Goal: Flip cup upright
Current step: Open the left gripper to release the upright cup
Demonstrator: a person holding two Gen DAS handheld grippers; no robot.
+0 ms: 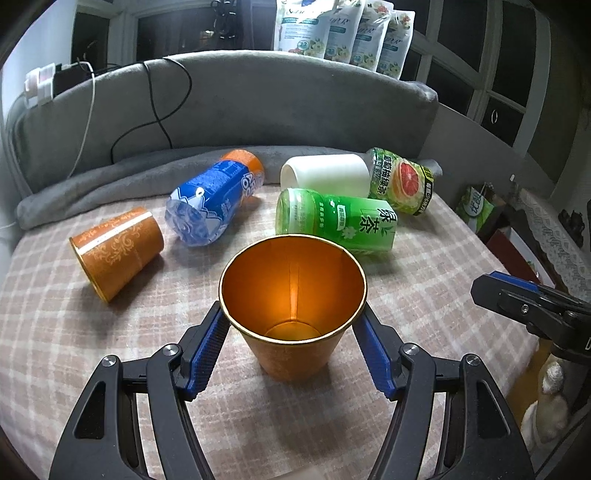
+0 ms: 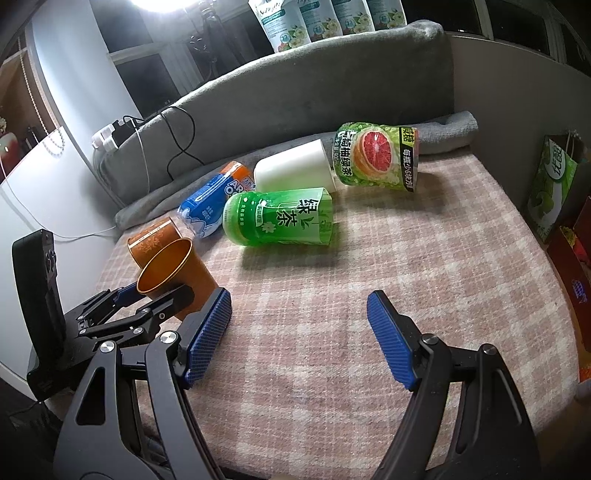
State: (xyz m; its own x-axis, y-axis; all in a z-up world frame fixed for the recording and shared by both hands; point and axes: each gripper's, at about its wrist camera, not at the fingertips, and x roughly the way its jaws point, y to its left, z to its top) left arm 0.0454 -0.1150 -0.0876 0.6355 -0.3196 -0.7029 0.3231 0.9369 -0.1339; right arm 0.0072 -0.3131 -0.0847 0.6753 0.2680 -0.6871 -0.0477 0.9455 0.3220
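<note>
While the left gripper (image 1: 293, 317) clasps the orange cup (image 1: 293, 314), the right gripper (image 2: 299, 332) gapes, holding nothing.

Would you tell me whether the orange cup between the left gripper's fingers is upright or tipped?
Tilted, not fully upright: the orange cup leans with its open mouth angled upward in the right wrist view, held in the left gripper.

Ahead of me on the checked cloth (image 1: 424, 295), a green tea bottle (image 1: 338, 221) lies at center frame, a blue bottle (image 1: 212, 201) to its left, a white cup (image 1: 325, 173) and grapefruit bottle (image 1: 400, 181) behind; pouches (image 1: 343, 29) line the top edge.
</note>
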